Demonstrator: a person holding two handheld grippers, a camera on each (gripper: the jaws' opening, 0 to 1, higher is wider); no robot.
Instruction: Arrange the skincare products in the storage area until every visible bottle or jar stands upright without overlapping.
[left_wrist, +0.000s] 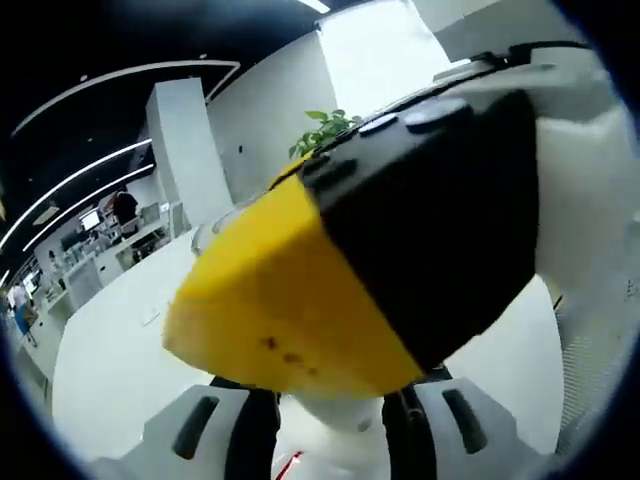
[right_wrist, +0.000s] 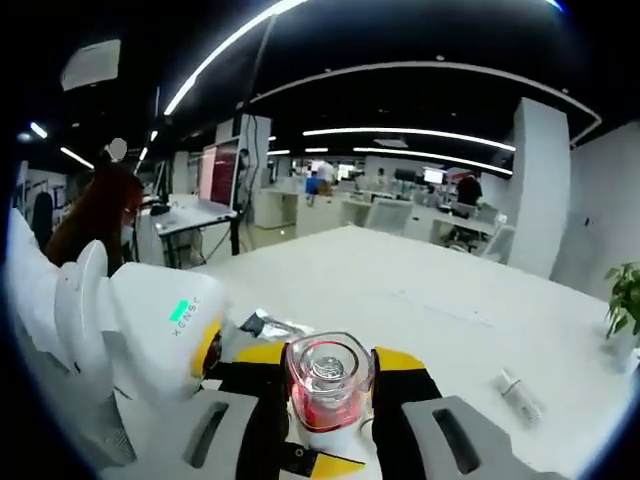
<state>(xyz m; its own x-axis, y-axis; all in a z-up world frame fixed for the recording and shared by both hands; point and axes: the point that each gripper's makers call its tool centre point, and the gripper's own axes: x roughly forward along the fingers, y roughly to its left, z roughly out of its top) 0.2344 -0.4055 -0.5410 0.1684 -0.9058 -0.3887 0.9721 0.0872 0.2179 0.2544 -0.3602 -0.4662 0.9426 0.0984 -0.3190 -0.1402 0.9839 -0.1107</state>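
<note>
Here the clear bottle (right_wrist: 328, 385) sits clamped between the right gripper's (right_wrist: 330, 400) fingers (right_wrist: 262, 405).

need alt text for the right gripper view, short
The right hand-held gripper grips a clear square glass bottle with pink contents between its yellow-and-black jaws, above a large white table. The white left hand-held gripper with a green mark enters from the left, and a small white tube lies on the table at right.
</note>
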